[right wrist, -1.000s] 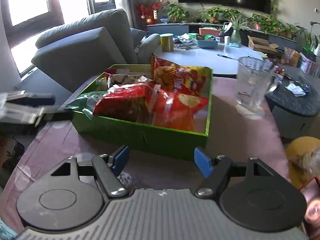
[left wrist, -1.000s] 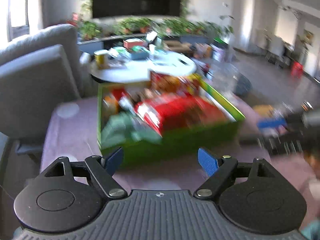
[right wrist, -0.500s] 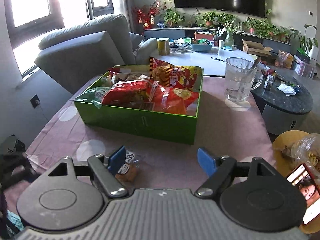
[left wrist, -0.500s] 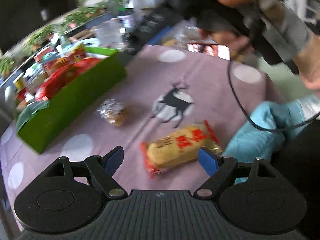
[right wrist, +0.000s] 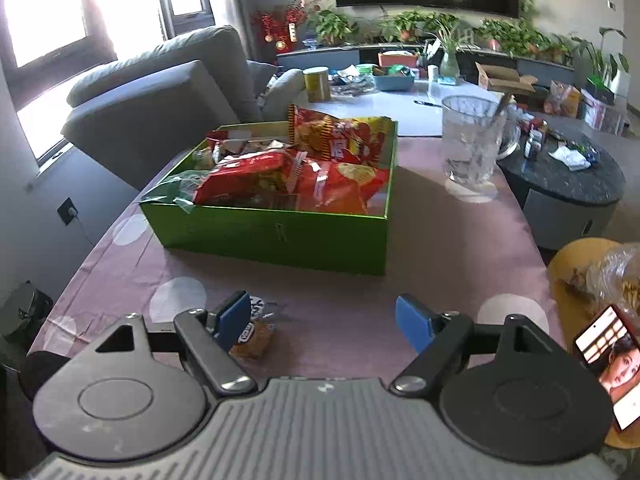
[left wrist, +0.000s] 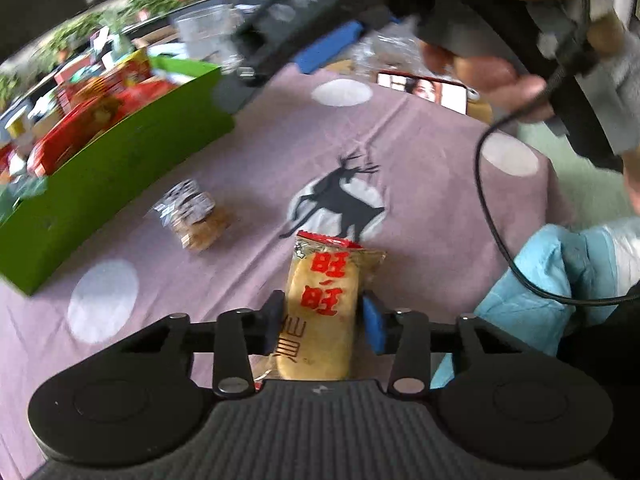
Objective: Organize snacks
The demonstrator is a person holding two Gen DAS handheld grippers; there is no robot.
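Note:
My left gripper [left wrist: 325,322] is shut on a yellow rice cracker packet [left wrist: 324,304] with red characters, low over the purple tablecloth [left wrist: 420,200]. A small wrapped cookie [left wrist: 194,216] lies to its left, between it and the green box [left wrist: 108,168] full of red snack bags. In the right wrist view my right gripper [right wrist: 326,318] stands open above the cloth with nothing between its pads; the same cookie [right wrist: 254,334] lies just behind its left finger [right wrist: 234,316]. The green box [right wrist: 276,236] sits beyond it, packed with chip bags [right wrist: 320,148].
A glass pitcher [right wrist: 470,140] stands right of the box. A phone [right wrist: 610,360] lies at the table's right edge beside a bag on a yellow stool. A person's hand [left wrist: 492,68] holds the other gripper, its cable hanging above the cloth. A grey sofa [right wrist: 160,84] stands at the left.
The left gripper moved down onto the rice cracker packet, rolled, and closed on it. The right gripper edged slightly and opened a bit wider.

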